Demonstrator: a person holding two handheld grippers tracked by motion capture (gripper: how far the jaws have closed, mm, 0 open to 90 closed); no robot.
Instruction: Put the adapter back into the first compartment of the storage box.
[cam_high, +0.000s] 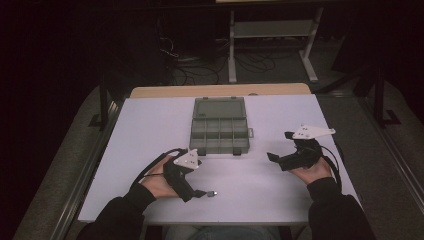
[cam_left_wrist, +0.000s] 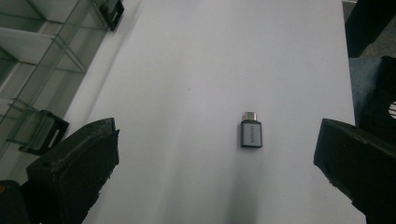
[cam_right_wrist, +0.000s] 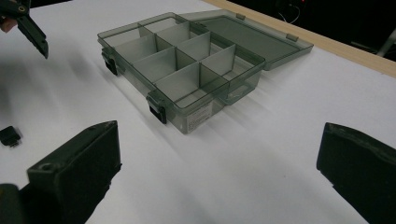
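Note:
A small grey USB adapter (cam_left_wrist: 251, 133) with a metal plug end lies flat on the white table (cam_high: 150, 125), near its front edge (cam_high: 211, 192). My left gripper (cam_left_wrist: 217, 140) is open wide just behind it, and the adapter lies ahead of the jaws, nearer the right one, untouched. From above, my left gripper (cam_high: 196, 194) points right toward the adapter. My right gripper (cam_right_wrist: 219, 140) is open and holds nothing, aimed at a smoky clear compartment box (cam_right_wrist: 187, 65) with its lid laid back. That box (cam_high: 220, 127) sits mid-table, and my right gripper (cam_high: 280, 146) hovers at its right front.
The box's black latches (cam_right_wrist: 156, 112) face the front edge. A wooden strip (cam_high: 220, 90) runs along the table's far edge. In the right gripper view, the adapter (cam_right_wrist: 9, 135) and the other gripper's jaw tip (cam_right_wrist: 35, 35) appear at far left.

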